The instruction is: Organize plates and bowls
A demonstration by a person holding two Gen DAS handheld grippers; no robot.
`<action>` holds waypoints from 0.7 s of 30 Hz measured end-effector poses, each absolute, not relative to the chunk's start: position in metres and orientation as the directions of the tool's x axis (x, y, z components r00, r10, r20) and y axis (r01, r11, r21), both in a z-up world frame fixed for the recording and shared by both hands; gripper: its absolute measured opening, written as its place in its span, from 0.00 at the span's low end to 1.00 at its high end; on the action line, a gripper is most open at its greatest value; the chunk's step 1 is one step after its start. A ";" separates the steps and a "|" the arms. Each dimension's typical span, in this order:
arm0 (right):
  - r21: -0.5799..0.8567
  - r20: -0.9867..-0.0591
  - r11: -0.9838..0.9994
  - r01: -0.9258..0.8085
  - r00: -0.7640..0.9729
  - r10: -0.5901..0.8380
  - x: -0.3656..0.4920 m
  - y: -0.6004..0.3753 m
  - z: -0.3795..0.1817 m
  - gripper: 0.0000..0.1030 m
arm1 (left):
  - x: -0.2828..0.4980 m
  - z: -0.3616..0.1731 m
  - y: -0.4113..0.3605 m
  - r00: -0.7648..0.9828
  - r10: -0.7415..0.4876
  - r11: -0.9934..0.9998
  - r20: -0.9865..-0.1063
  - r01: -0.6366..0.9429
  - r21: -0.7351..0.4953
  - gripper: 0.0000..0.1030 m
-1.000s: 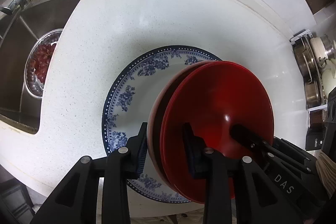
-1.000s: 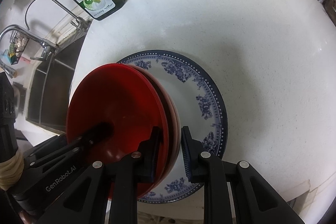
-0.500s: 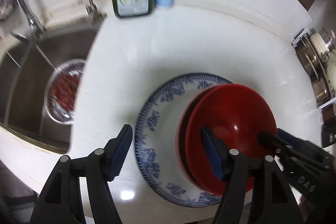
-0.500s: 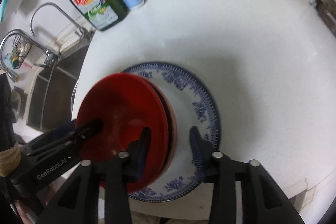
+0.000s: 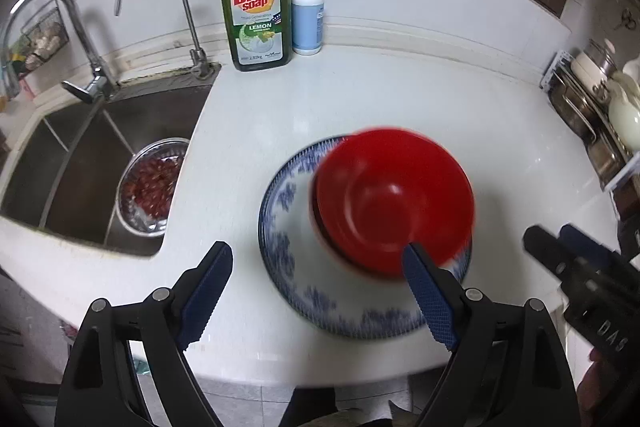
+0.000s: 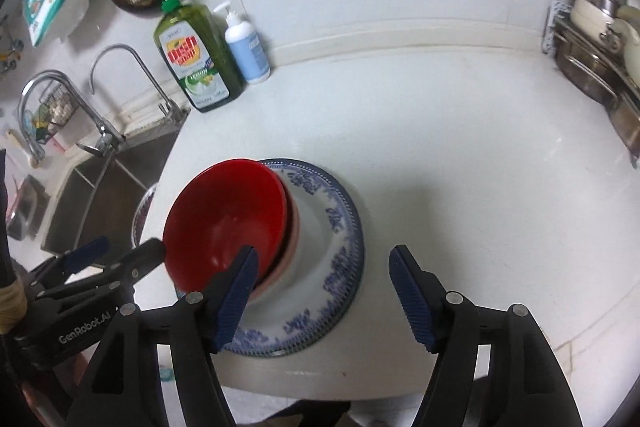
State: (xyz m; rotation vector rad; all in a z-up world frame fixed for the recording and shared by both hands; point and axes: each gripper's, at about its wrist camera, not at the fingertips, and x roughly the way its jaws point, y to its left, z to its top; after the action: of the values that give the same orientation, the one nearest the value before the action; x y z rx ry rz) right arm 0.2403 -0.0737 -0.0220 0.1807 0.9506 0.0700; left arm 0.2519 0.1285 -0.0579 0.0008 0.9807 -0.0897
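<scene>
A red bowl [image 5: 394,199] [image 6: 228,215] sits nested in a pinkish bowl [image 6: 291,241] on a blue-and-white patterned plate [image 5: 296,263] [image 6: 332,263] on the white counter. My left gripper [image 5: 320,291] is open and empty, raised above and in front of the stack. My right gripper [image 6: 324,291] is open and empty, also above the plate's near side. Each gripper shows at the edge of the other's view: the right one [image 5: 568,259] and the left one [image 6: 116,259].
A steel sink [image 5: 80,163] with a strainer of red fruit [image 5: 150,183] lies left. A dish soap bottle [image 5: 256,15] and a blue pump bottle [image 5: 307,19] stand at the back. A rack of pots [image 6: 596,39] stands at the right.
Both grippers opened, let go of the red bowls' rims, and pulled back and up. The bowls now rest on the plate.
</scene>
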 end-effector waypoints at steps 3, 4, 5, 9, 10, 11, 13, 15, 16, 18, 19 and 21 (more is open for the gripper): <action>0.163 -0.778 0.986 0.013 0.616 0.121 0.216 -0.082 -0.016 0.67 | 0.218 -0.056 0.122 0.584 -0.069 0.997 -0.809 0.064 -0.039 0.85; 0.151 -0.768 0.989 0.004 0.630 0.114 0.203 -0.085 -0.014 0.67 | 0.206 -0.055 0.120 0.596 -0.066 0.997 -0.800 0.060 -0.038 0.85; 0.143 -0.760 0.990 -0.002 0.640 0.112 0.194 -0.088 -0.012 0.67 | 0.194 -0.055 0.118 0.610 -0.065 0.998 -0.790 0.059 -0.037 0.86; 0.120 -0.738 0.993 -0.020 0.667 0.103 0.155 -0.095 -0.006 0.67 | 0.153 -0.051 0.109 0.636 -0.054 0.998 -0.770 0.047 -0.031 0.89; 0.113 -0.734 0.993 -0.024 0.672 0.100 0.143 -0.098 -0.004 0.67 | 0.141 -0.049 0.106 0.646 -0.042 0.999 -0.762 0.041 -0.021 0.90; 0.110 -0.731 0.994 -0.025 0.676 0.098 0.135 -0.099 -0.003 0.67 | 0.130 -0.048 0.104 0.653 -0.032 0.999 -0.757 0.033 -0.014 0.90; 0.104 -0.727 0.994 -0.029 0.680 0.096 0.115 -0.103 0.000 0.67 | 0.109 -0.044 0.102 0.665 -0.017 1.000 -0.747 0.018 -0.007 0.93; 0.110 -0.724 0.994 -0.028 0.683 0.099 0.097 -0.107 0.003 0.71 | 0.091 -0.041 0.100 0.678 -0.006 1.000 -0.735 0.005 -0.004 0.97; 0.114 -0.717 0.993 -0.030 0.689 0.103 0.087 -0.108 0.006 0.73 | 0.080 -0.038 0.099 0.693 0.001 1.000 -0.721 -0.001 0.000 0.98; 0.111 -0.702 0.993 -0.038 0.705 0.106 0.070 -0.110 0.011 0.76 | 0.064 -0.032 0.097 0.711 0.016 1.000 -0.703 -0.011 0.011 0.99; 0.107 -0.696 0.993 -0.042 0.711 0.105 0.064 -0.110 0.013 0.78 | 0.057 -0.030 0.096 0.719 0.018 1.000 -0.695 -0.010 0.015 1.00; 0.096 -0.676 0.995 -0.042 0.731 0.096 0.048 -0.112 0.019 0.79 | 0.044 -0.026 0.094 0.729 0.018 1.000 -0.684 0.003 0.029 1.00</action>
State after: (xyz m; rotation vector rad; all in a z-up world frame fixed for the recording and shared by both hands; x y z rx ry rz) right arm 0.0475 -0.1119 0.0189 0.0761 0.7474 0.0757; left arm 0.0443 0.0936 -0.0256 0.0291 0.7540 0.0078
